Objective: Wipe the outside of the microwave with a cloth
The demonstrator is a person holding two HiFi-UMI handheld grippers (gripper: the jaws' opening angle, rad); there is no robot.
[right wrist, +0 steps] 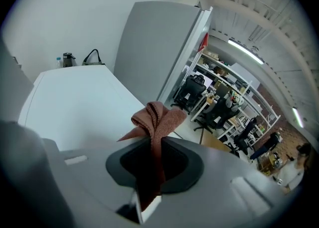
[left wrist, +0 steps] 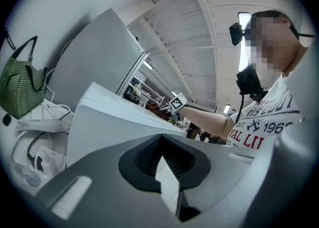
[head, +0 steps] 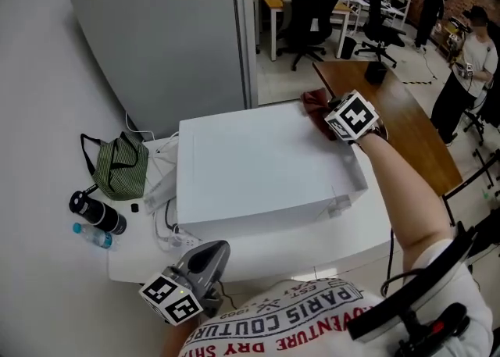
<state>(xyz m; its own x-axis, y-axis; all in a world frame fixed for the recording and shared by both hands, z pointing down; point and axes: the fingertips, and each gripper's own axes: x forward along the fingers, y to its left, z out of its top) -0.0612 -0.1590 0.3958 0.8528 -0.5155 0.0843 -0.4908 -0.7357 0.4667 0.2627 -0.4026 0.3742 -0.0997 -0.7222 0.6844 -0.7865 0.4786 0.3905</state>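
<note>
The white microwave point(head: 258, 168) stands on a white table point(head: 133, 258). My right gripper point(head: 332, 117) is at the far right corner of its top, shut on a reddish-brown cloth point(head: 315, 102) that rests on that corner. In the right gripper view the cloth point(right wrist: 157, 122) sticks out between the jaws above the microwave's top point(right wrist: 75, 102). My left gripper point(head: 205, 258) hangs low at the table's front edge, shut with nothing in it. The left gripper view shows the microwave point(left wrist: 109, 122) ahead and the right gripper's marker cube point(left wrist: 178, 103) far off.
A green striped bag point(head: 119, 166), a black flask point(head: 97, 213) and a small water bottle point(head: 92, 235) lie left of the microwave, with white cables point(head: 166, 223) beside it. A grey panel point(head: 172, 35) stands behind. A brown table point(head: 391, 105) and office chairs lie to the right.
</note>
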